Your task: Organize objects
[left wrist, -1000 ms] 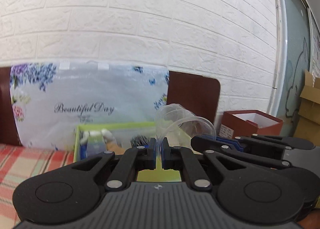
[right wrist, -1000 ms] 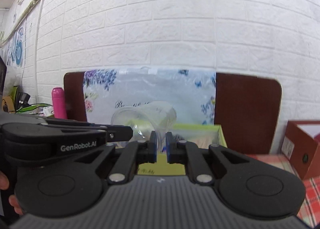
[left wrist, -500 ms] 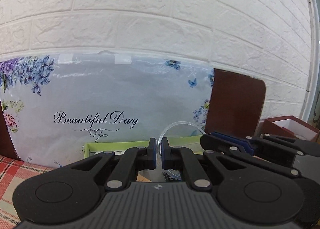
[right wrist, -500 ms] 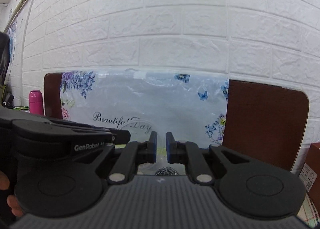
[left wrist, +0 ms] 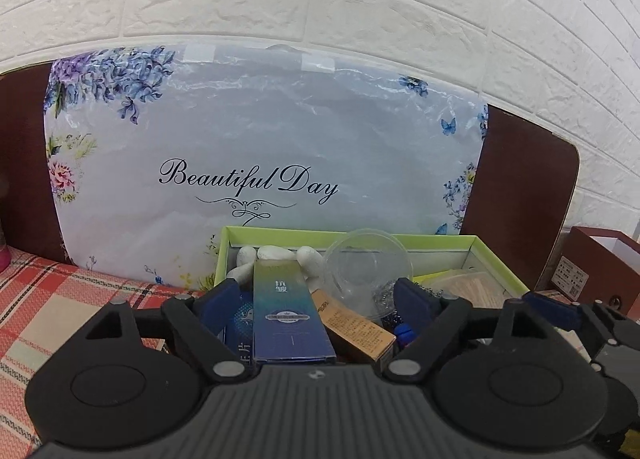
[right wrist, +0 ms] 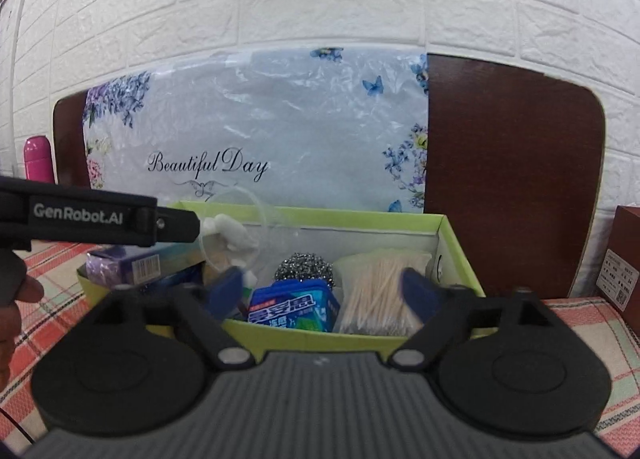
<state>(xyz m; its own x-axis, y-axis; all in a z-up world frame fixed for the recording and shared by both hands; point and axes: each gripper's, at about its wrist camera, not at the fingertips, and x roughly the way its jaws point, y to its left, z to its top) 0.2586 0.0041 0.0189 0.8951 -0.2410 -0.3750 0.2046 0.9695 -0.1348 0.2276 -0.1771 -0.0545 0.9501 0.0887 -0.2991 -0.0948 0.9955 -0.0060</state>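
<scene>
A clear plastic cup [left wrist: 366,273] lies in the green box [left wrist: 496,259], on its side among the contents; in the right wrist view it [right wrist: 240,227] shows at the box's [right wrist: 456,243] left rear. My left gripper [left wrist: 318,299] is open and empty, just in front of and above the box. My right gripper [right wrist: 324,291] is open and empty, at the box's near wall. The box holds a blue carton [left wrist: 286,319], white stones [left wrist: 276,255], a steel scourer [right wrist: 304,267], a blue gum pack [right wrist: 292,309] and cotton swabs [right wrist: 380,291].
A floral "Beautiful Day" bag [left wrist: 260,151] leans on a brown board [right wrist: 512,179] against the brick wall behind the box. A red box [left wrist: 600,267] stands at the right. A pink bottle [right wrist: 38,161] stands far left. A red checked cloth [left wrist: 48,299] covers the table.
Both grippers were shut on the clear cup and held it up. Both have opened and the cup now lies in the green box. The views have tilted down toward the box.
</scene>
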